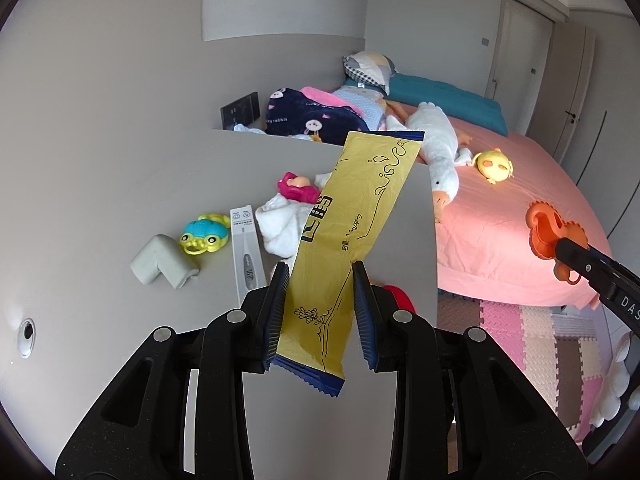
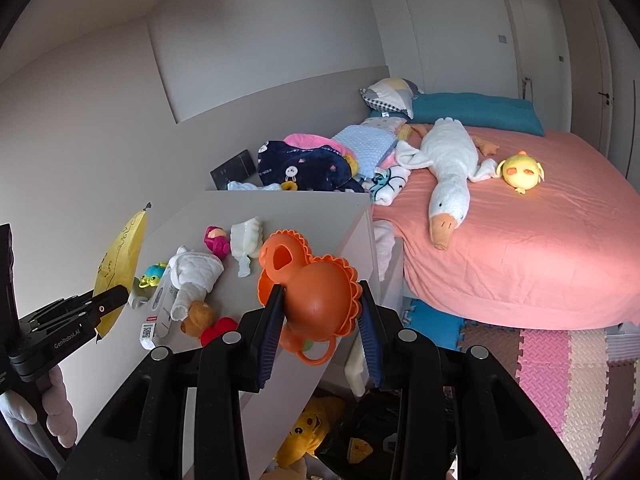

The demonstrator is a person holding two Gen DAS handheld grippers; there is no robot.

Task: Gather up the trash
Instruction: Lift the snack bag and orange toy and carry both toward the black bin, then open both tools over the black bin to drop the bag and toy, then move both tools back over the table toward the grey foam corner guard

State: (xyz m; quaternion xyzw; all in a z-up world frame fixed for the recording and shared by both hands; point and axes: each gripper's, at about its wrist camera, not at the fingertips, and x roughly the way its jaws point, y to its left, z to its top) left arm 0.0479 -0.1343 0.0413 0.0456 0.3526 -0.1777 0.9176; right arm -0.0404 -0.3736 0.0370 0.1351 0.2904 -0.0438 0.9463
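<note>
Soft, even daylight fills both views, brightest on the pink bed sheet (image 2: 520,248) at right. Shadows are faint. Fisheye bending curves walls, corners go black, and focus stays sharp throughout.

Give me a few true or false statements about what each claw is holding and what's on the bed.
1. The left claw grips a yellow wrapper. True.
2. The right claw is empty. False: it grips an orange plastic toy.
3. A white goose plush lies on the pink bed. True.
4. The thermometer box lies on the bed. False: it lies on the grey tabletop.
</note>
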